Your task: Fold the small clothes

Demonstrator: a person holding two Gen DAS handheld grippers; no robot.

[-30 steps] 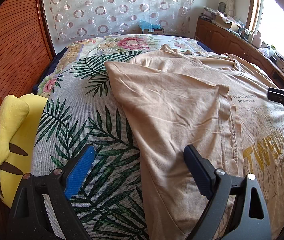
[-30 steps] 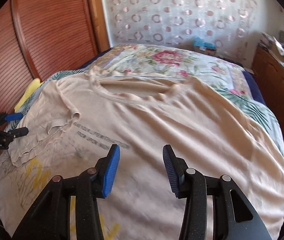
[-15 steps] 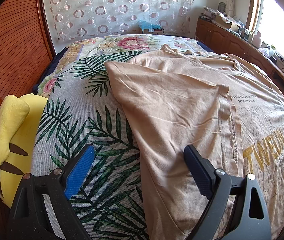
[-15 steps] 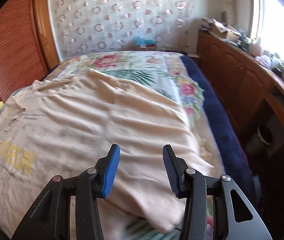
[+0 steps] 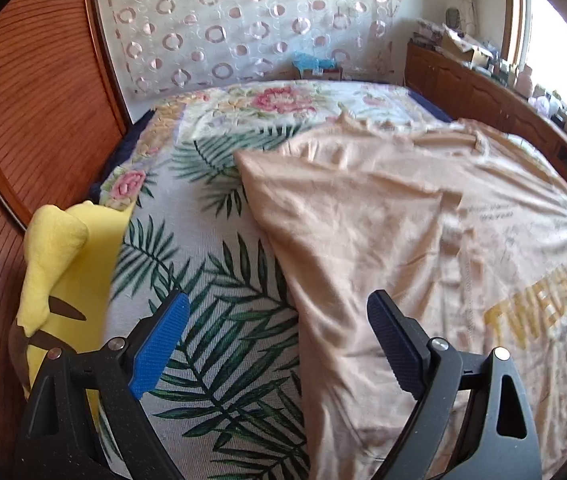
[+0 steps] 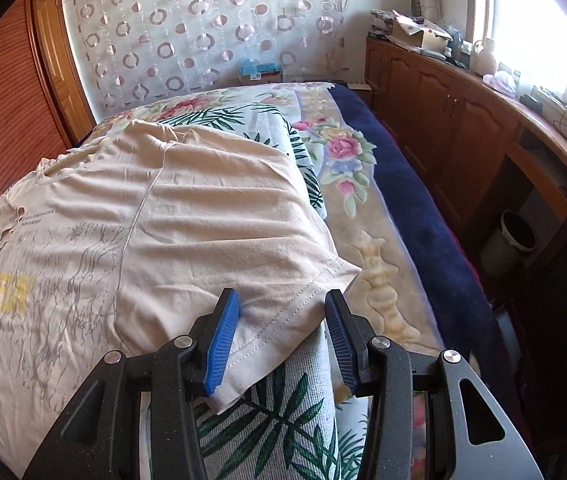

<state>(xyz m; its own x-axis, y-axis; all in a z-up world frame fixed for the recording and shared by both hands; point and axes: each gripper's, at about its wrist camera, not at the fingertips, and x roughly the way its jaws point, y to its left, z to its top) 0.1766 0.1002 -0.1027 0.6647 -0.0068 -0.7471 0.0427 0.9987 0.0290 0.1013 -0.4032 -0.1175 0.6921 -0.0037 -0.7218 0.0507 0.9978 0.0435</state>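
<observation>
Beige T-shirt [image 6: 171,216] spread on leaf-print bedspread [image 5: 211,280], wooden cabinets [image 6: 443,112] alongside, left gripper [image 5: 279,340] and right gripper [image 6: 281,334] both apart

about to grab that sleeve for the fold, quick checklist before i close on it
1. Right gripper jaws apart: ok.
2. Sleeve hem between its pads: ok; pads not pressing yet.
3. Only shirt fabric in the bite, not the leaf-print blanket underneath: cannot tell.
4. Left gripper open and empty: ok.
5. T-shirt lying flat: not ok, wrinkled, its other sleeve folded over.
</observation>
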